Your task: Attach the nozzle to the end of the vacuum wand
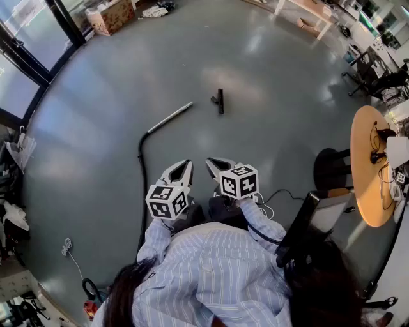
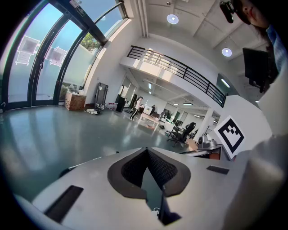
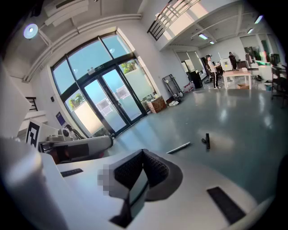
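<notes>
Left gripper [image 2: 146, 152]: jaws clenched tip to tip with nothing between them; held low in front of the person, pointing out over the floor.
Right gripper [image 3: 143, 152]: jaws also pressed together and empty; held just beside the left gripper, at much the same height.
Nozzle [image 1: 220, 101]: a small dark piece lying flat on the floor, well ahead of both grippers and touched by neither.
Wand [image 1: 170, 118]: a silver tube lying on the floor to the left of the nozzle; its free end points toward the nozzle, near it but with a clear gap between them.
Hose [image 1: 141, 172]: black; it leaves the wand's nearer end, bends, and runs back along the floor past the left gripper's side toward the person.
Floor [image 1: 96, 128]: smooth grey with a soft shine, open all around the wand and nozzle.
Shirt [image 1: 211, 268]: pale blue with stripes; both sleeves reach forward to the grippers.
Round table [image 1: 364, 185]: wooden top at the right edge of the head view, with cables and small devices on its far part.
Seat [image 1: 329, 167]: dark, just left of the round table; probably a stool or chair, too foreshortened to say which.
Box [image 1: 110, 16]: cardboard, far off by the glass wall.
Glass doors [image 3: 105, 105]: tall, bright with daylight, beyond the wand in the right gripper view.
</notes>
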The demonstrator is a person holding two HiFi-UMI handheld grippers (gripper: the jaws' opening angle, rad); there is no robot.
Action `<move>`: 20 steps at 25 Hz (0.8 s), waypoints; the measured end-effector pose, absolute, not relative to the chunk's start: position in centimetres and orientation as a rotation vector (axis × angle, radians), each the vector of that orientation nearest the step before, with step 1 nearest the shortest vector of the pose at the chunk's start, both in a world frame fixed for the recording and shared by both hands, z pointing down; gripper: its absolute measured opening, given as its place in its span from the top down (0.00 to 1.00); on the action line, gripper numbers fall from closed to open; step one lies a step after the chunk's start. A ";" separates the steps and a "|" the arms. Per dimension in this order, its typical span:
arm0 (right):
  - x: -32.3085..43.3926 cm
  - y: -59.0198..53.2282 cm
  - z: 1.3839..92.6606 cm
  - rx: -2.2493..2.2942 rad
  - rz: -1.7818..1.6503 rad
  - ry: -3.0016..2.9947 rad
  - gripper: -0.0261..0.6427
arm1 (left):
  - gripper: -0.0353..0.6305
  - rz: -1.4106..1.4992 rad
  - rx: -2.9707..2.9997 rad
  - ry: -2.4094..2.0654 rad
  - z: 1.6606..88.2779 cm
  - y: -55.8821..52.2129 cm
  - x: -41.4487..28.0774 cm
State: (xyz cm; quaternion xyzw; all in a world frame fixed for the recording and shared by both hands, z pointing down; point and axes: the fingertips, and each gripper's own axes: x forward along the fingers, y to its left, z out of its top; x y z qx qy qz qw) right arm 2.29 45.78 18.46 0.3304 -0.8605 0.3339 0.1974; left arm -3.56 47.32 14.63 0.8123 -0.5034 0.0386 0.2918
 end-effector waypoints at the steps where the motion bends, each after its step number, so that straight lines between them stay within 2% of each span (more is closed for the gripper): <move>1: 2.3 45.7 18.4 0.928 0.934 -2.409 0.95 | 0.94 0.105 2.166 -1.340 14.6 47.3 -3.5; 20: 4.7 42.9 18.0 0.943 0.960 -2.448 0.95 | 0.94 0.149 2.180 -1.340 14.7 45.1 -1.0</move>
